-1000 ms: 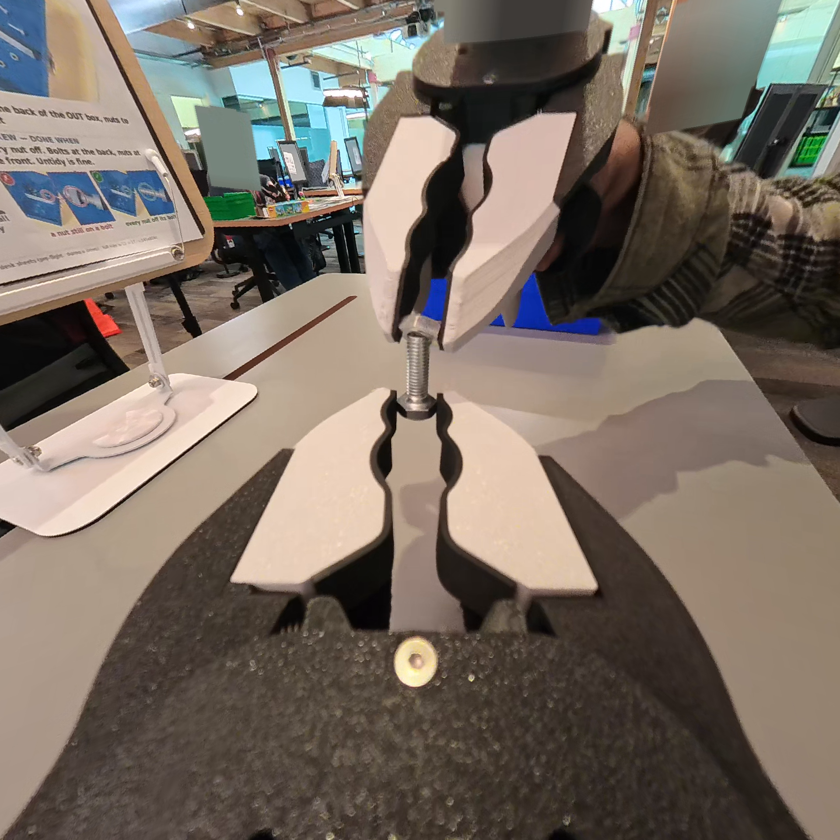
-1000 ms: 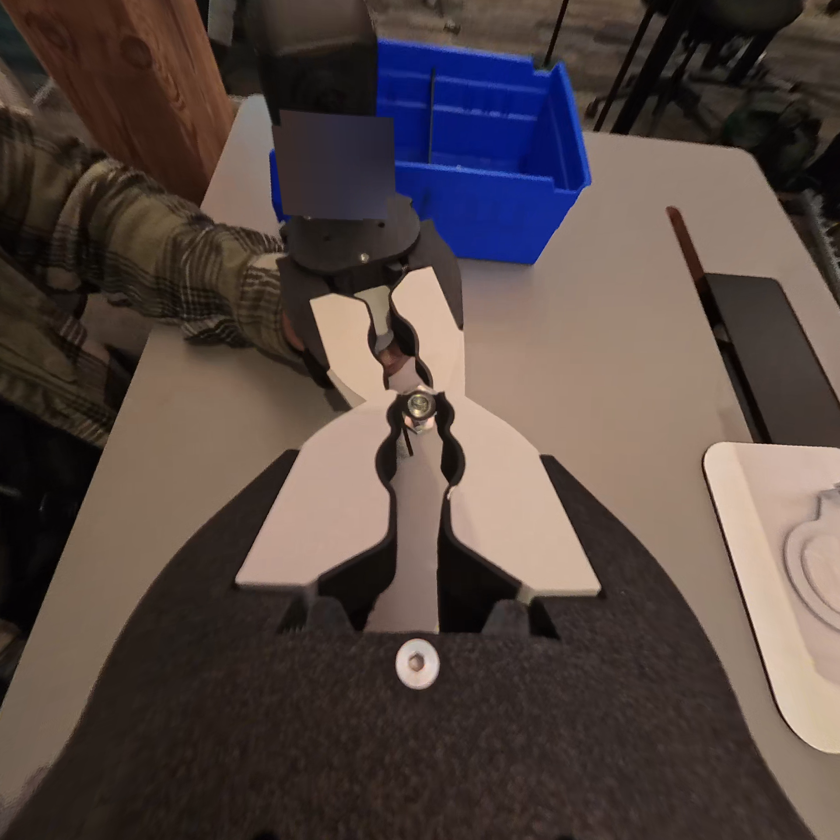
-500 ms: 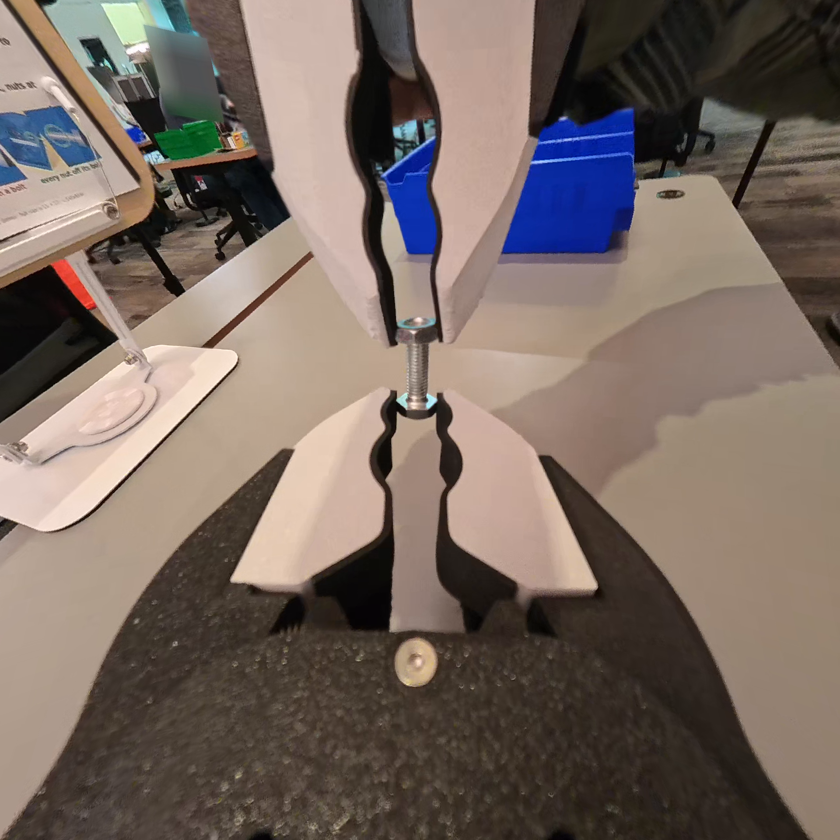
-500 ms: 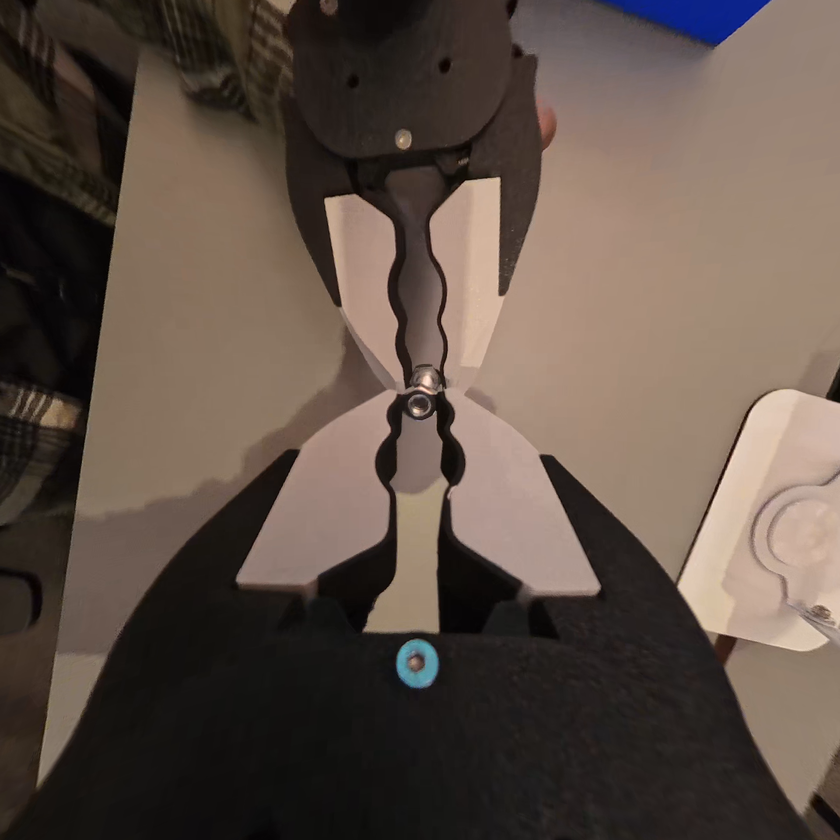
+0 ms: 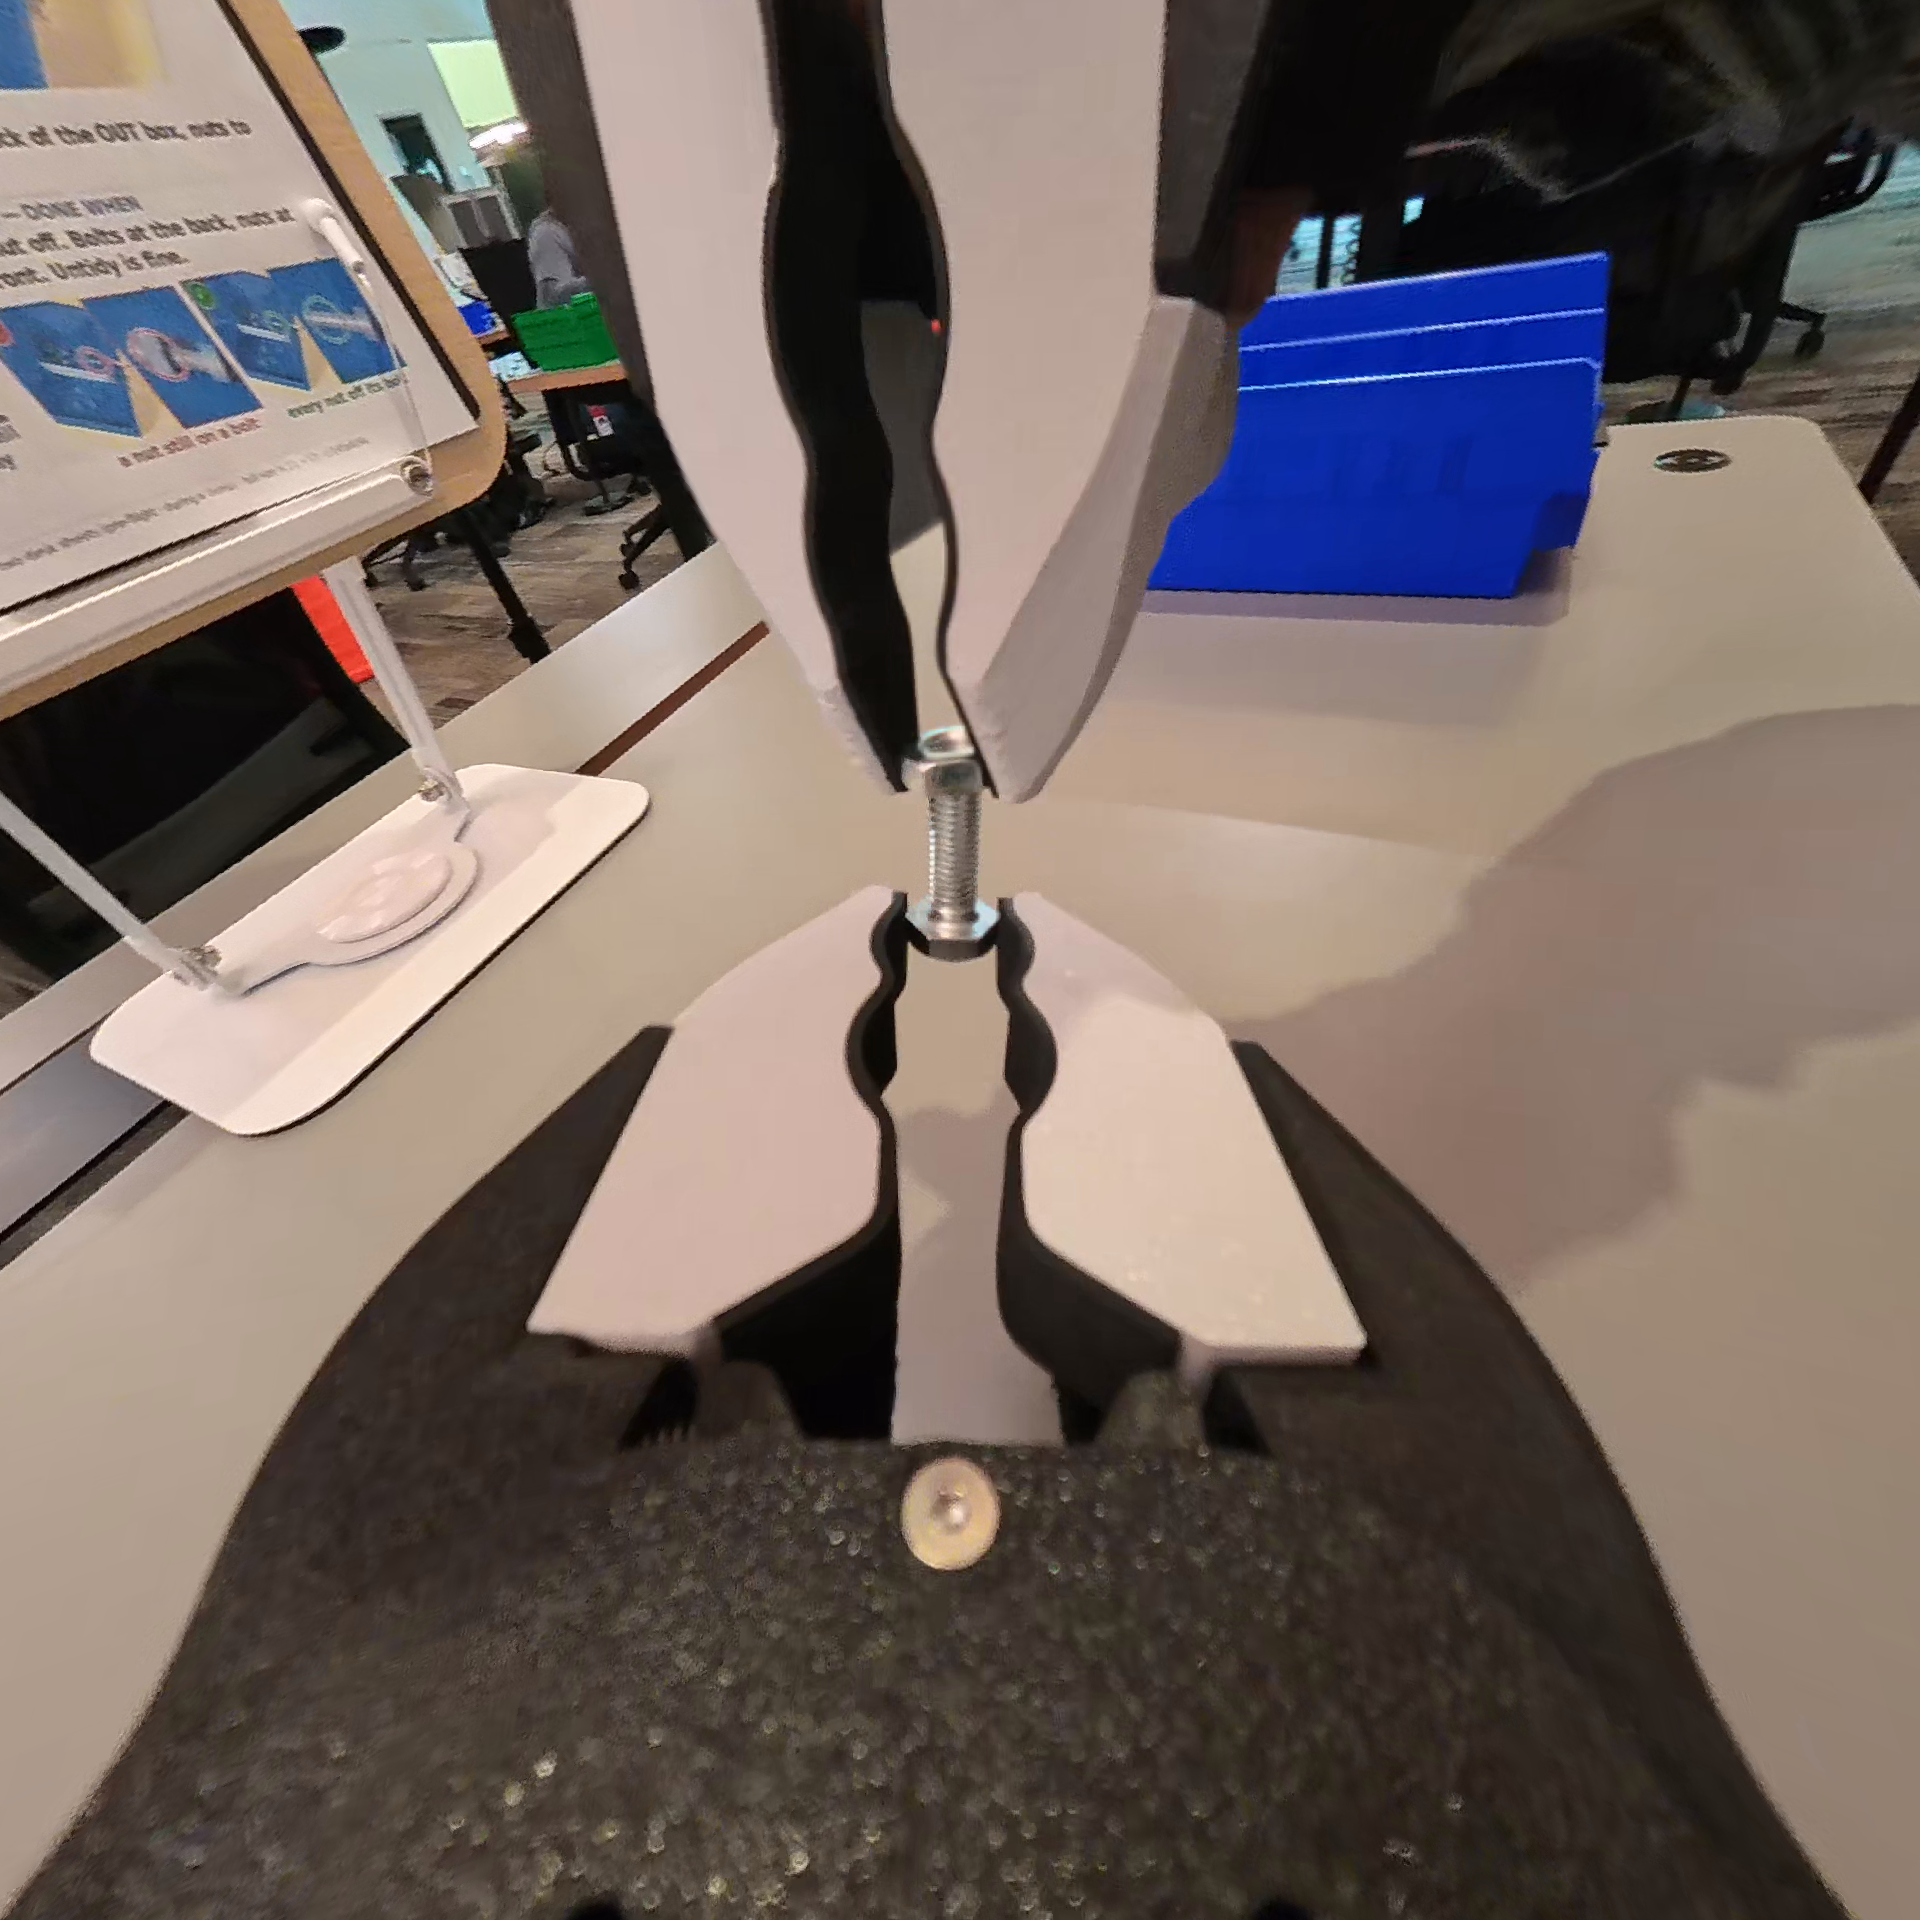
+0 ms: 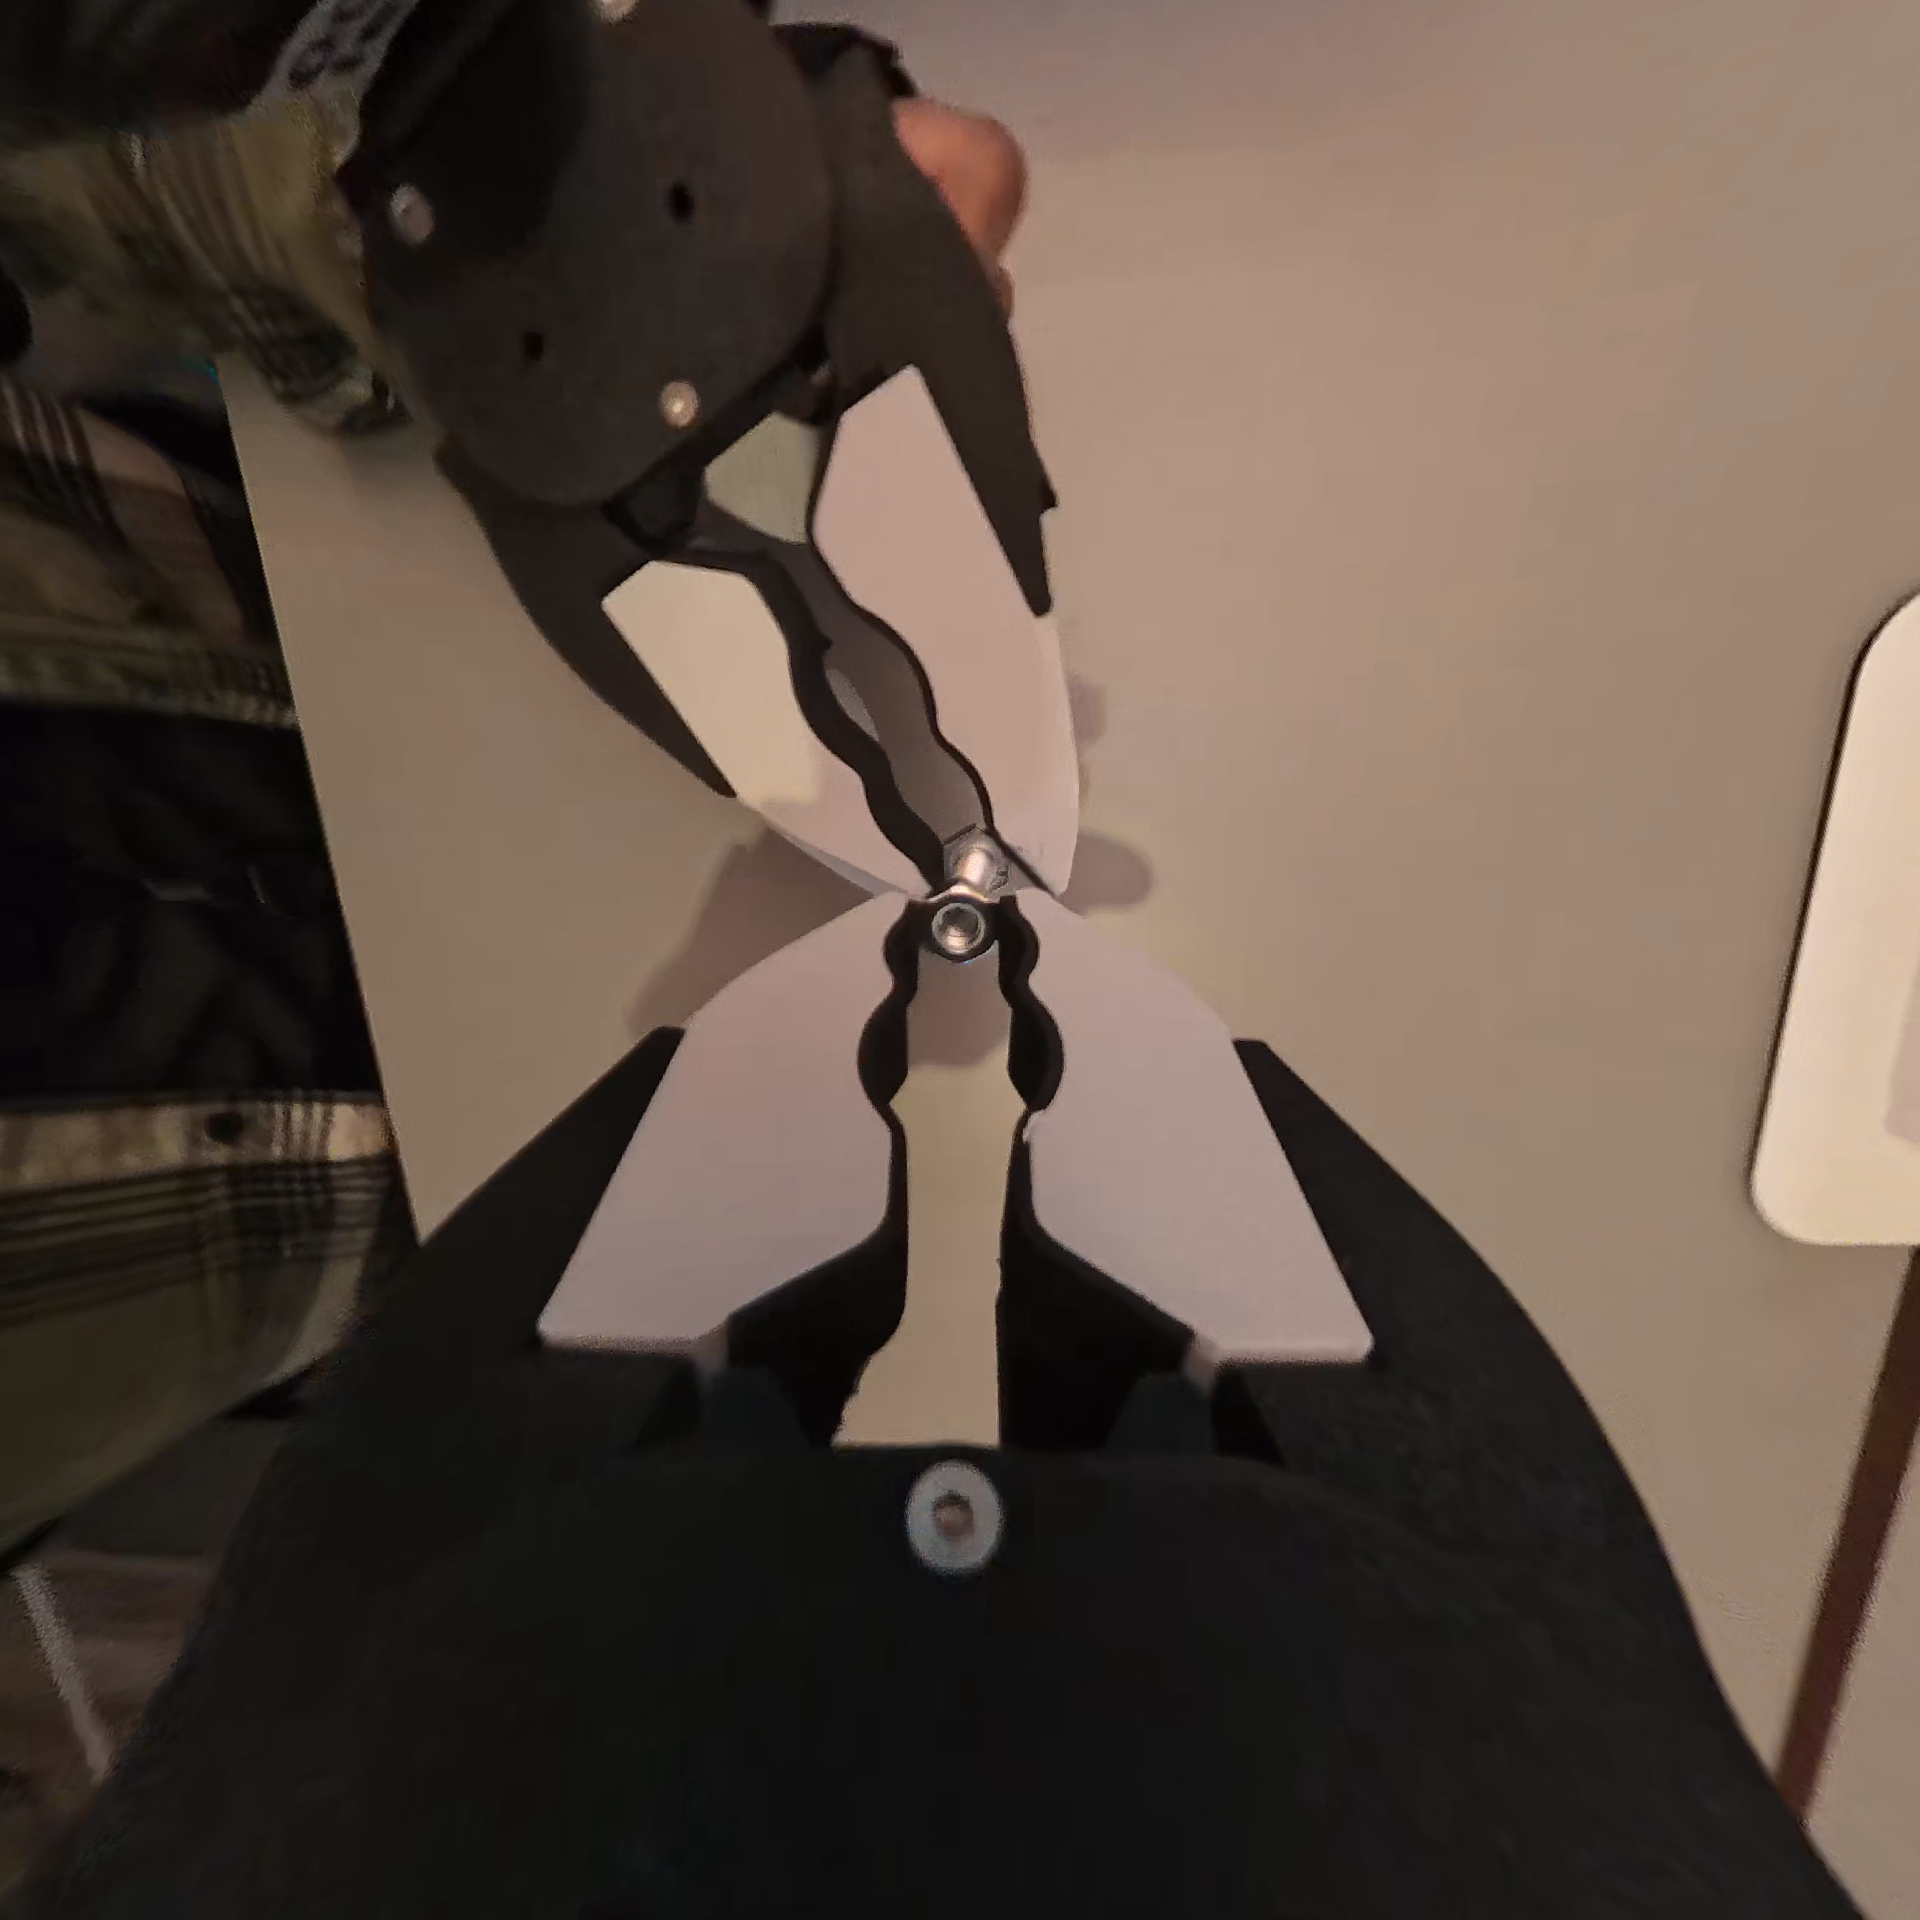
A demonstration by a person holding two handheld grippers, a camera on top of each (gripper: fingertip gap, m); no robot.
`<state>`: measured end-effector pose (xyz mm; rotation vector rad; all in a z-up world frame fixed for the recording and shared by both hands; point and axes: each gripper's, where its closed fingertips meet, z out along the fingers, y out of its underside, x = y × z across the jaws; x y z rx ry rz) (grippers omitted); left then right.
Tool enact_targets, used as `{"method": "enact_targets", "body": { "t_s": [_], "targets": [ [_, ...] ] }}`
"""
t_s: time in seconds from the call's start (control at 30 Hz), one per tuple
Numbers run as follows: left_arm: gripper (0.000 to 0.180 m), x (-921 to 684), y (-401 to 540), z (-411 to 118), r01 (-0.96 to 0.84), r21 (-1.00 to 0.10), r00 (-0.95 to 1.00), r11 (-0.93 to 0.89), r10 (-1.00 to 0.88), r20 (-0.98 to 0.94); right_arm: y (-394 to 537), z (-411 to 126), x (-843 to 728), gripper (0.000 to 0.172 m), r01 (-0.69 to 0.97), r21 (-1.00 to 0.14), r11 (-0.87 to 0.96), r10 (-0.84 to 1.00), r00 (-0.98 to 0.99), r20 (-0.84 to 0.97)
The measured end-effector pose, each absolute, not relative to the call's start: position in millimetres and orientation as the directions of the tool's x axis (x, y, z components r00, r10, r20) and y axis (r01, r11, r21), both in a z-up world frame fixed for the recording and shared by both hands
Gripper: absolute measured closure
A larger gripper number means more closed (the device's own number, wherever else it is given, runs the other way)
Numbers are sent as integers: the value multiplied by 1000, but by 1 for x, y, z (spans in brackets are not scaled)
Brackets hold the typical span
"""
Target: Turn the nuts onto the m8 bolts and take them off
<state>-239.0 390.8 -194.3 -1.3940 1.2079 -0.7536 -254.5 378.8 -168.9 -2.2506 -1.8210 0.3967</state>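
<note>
Currently the left gripper (image 5: 951,925) is clamped on the silver hexagonal steel nut (image 5: 951,927) at 12 o'clock; the right gripper (image 6: 961,925) grips the head of the threaded silver bolt (image 5: 952,852) above. Risk: cross-threading or a dropped bolt if the axes tilt.

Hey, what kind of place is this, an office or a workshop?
Probably an open-plan office or lab used as an assembly workstation: a grey table with a blue parts bin, an instruction sheet on a stand, and desks with office chairs behind.
</note>
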Motion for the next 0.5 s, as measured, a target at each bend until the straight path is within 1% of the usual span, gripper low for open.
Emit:
{"method": "enact_targets", "body": {
  "t_s": [0.03,0.1,0.17,0.3,0.5],
  "targets": [
    [165,-239,392,-194,-253,-962,289,105,-940,-179,380,-169,-255,158,909,-332,-252,968,235,-90],
    [165,-240,393,-195,-254,-963,297,93,-940,-169,382,-170,-255,158,894,-323,-311,950,287,-122],
    [165,-240,393,-196,-252,-964,296,85,-941,-161,382,-170,-255,157,887,-323,-332,943,303,-138],
    [165,-239,392,-193,-235,-969,284,77,-948,-144,383,-171,-255,157,894,-333,-301,954,276,-121],
    [165,-237,388,-192,-217,-974,256,67,-959,-123,386,-170,-257,142,909,-351,-223,975,216,-60]
  ]
}}
